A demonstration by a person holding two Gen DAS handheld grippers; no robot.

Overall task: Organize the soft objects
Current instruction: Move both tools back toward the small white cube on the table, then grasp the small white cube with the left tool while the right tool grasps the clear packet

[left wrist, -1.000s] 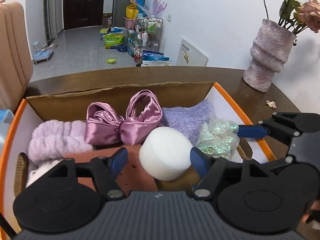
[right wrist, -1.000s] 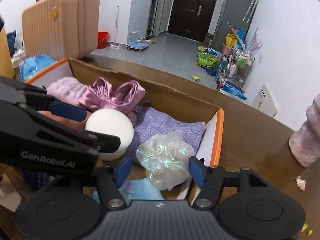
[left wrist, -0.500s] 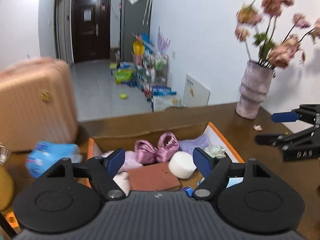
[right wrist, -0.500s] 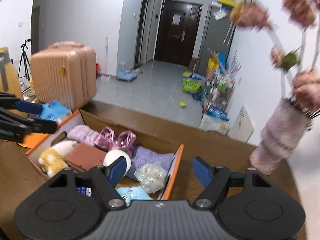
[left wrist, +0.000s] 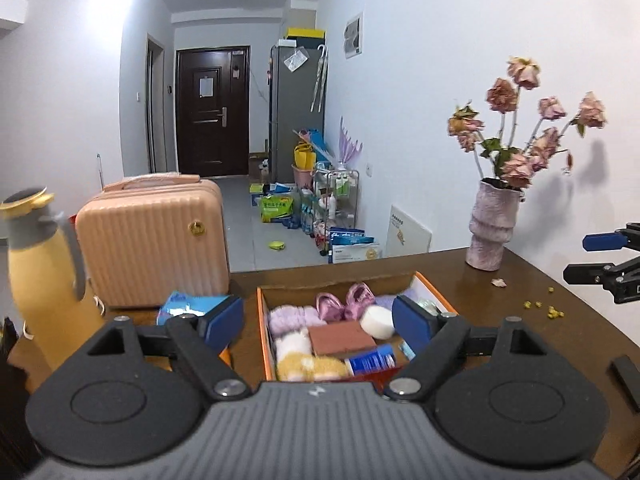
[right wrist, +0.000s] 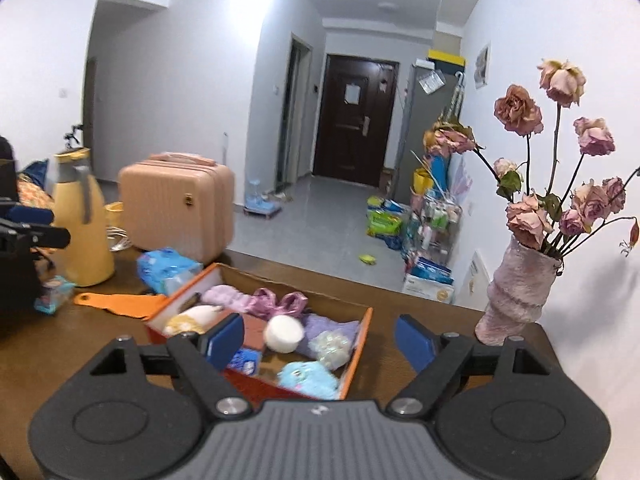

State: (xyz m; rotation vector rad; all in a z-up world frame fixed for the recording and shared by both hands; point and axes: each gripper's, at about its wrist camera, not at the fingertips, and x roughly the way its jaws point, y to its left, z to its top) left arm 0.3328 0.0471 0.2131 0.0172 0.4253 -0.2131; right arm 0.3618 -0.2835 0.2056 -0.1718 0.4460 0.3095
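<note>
Dark brown wood fills my lower view: the desk [left wrist: 520, 320] stands in a white-walled room with a grey tiled hallway behind. I hold both tongs raised over it, tilted somewhat downward. My left tongs [left wrist: 318, 320] are released, jaws opening, nothing between the blue pads. My right tongs [right wrist: 320, 340] are likewise released and opening, empty. The orange-edged cardboard box [left wrist: 262, 320] sits on the desk below and ahead, packed with soft things: a white foam puck [right wrist: 283, 334], a shiny pink satin bow [left wrist: 345, 304], a lilac fluffy headband [left wrist: 288, 318], an iridescent mesh pouf [right wrist: 331, 347] and a blue plush toy [right wrist: 308, 376]. A pink ribbed vase [right wrist: 516, 300] of dried roses stands near the desk's right edge.
</note>
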